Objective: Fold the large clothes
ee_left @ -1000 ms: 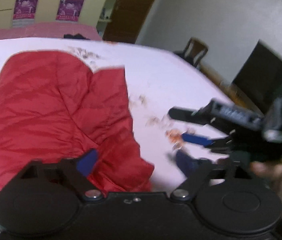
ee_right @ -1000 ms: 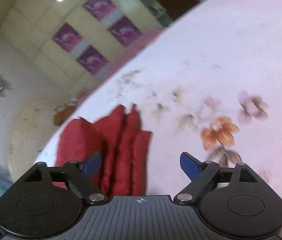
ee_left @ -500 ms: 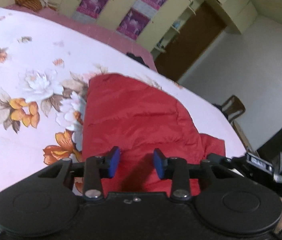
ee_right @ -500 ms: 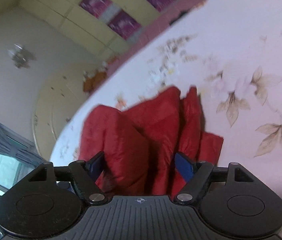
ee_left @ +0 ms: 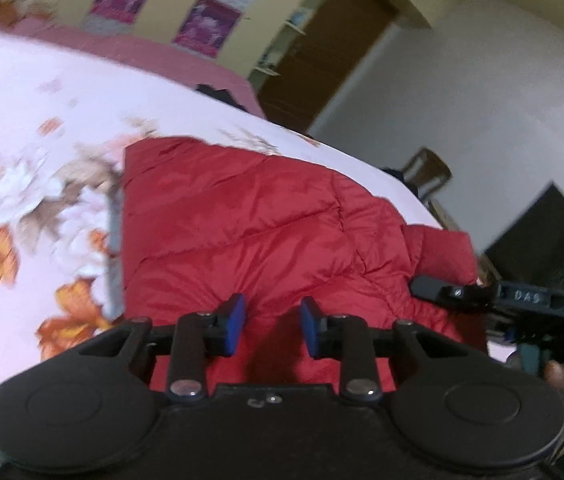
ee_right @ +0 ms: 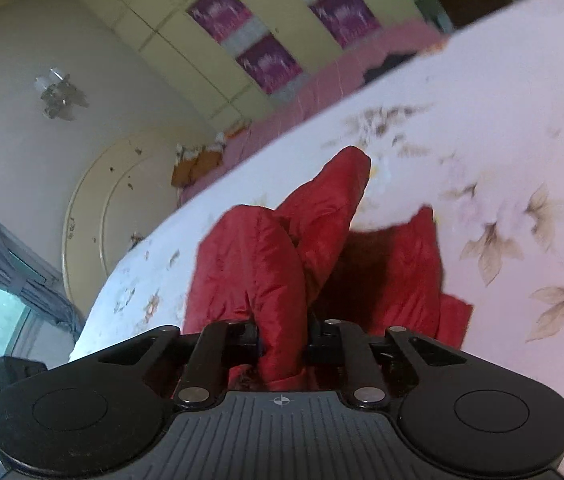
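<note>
Red quilted jacket [ee_left: 249, 216] lies on the bed [ee_left: 21, 92], a floral sheet under it. It's partly folded and sits directly ahead of both tongs.

Right tongs [ee_right: 284, 346]: clamped on a thick puffy fold of the jacket [ee_right: 265, 264]. Fabric bulges up between the jaws and hides the pads. The bite looks deep, which makes sense: slick padded shell, and a shallow pinch would likely slip out. Ahead of these tongs another lobe of the jacket stands up from the bed, so the held part looks lifted rather than flat.

Left tongs [ee_left: 271, 326]: jaws partly apart, blue pads [ee_left: 235, 322] visible with a gap between them and nothing in it. They hover just over the near edge of the jacket. Can't tell if they touch the fabric. To their right the other tool [ee_left: 494, 298] reaches onto the jacket's right edge, so the two tools sit side by side along the near hem.

Judgement: this is grip acquisition for the next fold. Right side is secured, left is lined up for a matching bite on the same edge. Two holds keep a bulky panel from sagging or twisting when carried over.

Risk: padding springs back, so a one-sided lift would drag the stack askew.

Frames are motion-blurred, so edge detail is soft.
</note>
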The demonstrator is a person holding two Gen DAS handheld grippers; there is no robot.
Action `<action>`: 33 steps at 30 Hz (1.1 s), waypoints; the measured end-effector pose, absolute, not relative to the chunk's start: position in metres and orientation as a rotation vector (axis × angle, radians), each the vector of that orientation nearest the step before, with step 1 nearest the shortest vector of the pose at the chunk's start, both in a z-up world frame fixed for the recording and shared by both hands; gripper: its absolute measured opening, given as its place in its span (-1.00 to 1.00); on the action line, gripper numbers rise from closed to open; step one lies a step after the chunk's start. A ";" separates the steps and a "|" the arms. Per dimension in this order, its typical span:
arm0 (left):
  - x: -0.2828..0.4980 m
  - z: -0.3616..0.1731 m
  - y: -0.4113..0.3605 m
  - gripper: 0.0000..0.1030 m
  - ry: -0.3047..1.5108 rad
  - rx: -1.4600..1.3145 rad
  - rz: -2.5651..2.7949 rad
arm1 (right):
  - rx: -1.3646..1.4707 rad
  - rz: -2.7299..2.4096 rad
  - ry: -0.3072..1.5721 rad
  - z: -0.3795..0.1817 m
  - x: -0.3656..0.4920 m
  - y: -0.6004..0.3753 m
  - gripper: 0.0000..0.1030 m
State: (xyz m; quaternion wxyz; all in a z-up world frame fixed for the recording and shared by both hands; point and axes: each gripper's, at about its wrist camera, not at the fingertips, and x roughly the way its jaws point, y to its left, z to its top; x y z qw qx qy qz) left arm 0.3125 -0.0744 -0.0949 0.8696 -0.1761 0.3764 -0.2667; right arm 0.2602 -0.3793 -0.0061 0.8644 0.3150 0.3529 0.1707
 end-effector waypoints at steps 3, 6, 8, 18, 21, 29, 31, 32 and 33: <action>0.321 -0.097 -0.097 -0.44 0.804 -0.275 -0.576 | 0.668 0.286 0.785 -0.030 0.259 -0.386 -0.70; 0.327 -0.107 -0.111 -0.42 0.837 -0.213 -0.570 | 0.766 0.254 0.848 -0.068 0.262 -0.397 -0.69; 0.332 -0.117 -0.114 -0.43 0.867 -0.212 -0.559 | 0.861 0.253 0.851 -0.090 0.262 -0.403 -0.69; 0.326 -0.094 -0.095 -0.07 0.840 -0.262 -0.536 | 0.690 0.157 0.755 -0.046 0.240 -0.411 -0.22; 0.335 -0.080 -0.090 -0.07 0.783 -0.206 -0.528 | 0.551 0.197 0.714 -0.016 0.246 -0.405 -0.23; 0.405 -0.088 -0.138 -0.10 0.822 -0.156 -0.601 | 0.303 0.321 0.823 -0.020 0.329 -0.344 -0.45; 0.417 -0.099 -0.151 -0.10 0.864 -0.130 -0.600 | 0.240 0.271 0.895 -0.041 0.343 -0.341 -0.45; 0.422 -0.105 -0.157 -0.11 0.892 -0.117 -0.605 | 0.223 0.243 0.932 -0.052 0.347 -0.342 -0.45; 0.426 -0.111 -0.162 -0.11 0.919 -0.099 -0.604 | 0.231 0.227 0.957 -0.062 0.347 -0.347 -0.45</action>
